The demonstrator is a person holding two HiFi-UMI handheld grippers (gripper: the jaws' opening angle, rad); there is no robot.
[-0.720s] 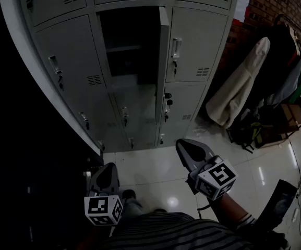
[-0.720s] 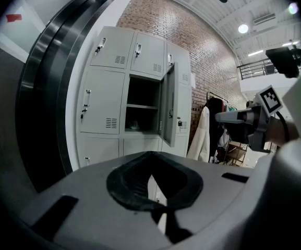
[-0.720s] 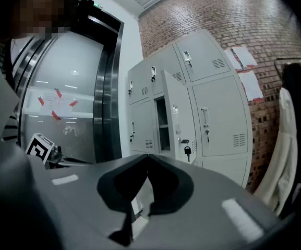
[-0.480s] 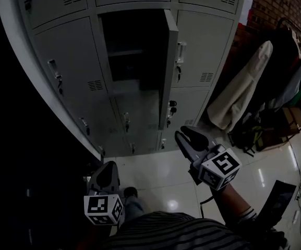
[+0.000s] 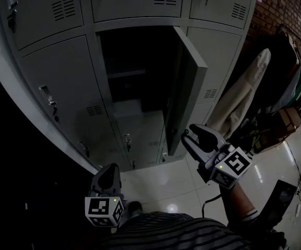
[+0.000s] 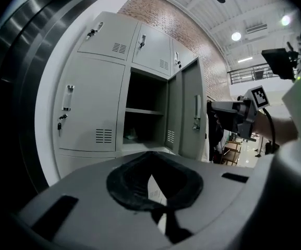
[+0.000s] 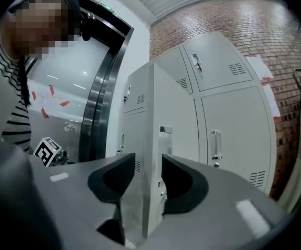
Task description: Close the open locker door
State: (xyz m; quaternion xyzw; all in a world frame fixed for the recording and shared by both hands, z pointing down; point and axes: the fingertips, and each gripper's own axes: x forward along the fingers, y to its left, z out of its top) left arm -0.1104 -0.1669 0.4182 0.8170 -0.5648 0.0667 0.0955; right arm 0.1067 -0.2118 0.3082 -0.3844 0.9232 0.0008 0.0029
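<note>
Your right gripper has moved up to the open locker door. Its jaws are spread wide, the door's free edge stands between them, and the pads are not pressing it. Your left gripper hangs low, jaws pressed together on nothing.

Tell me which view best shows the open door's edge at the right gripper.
Right gripper view: the door edge stands between its open fingers. Head view shows the door ajar; left gripper view, its handle face.
</note>
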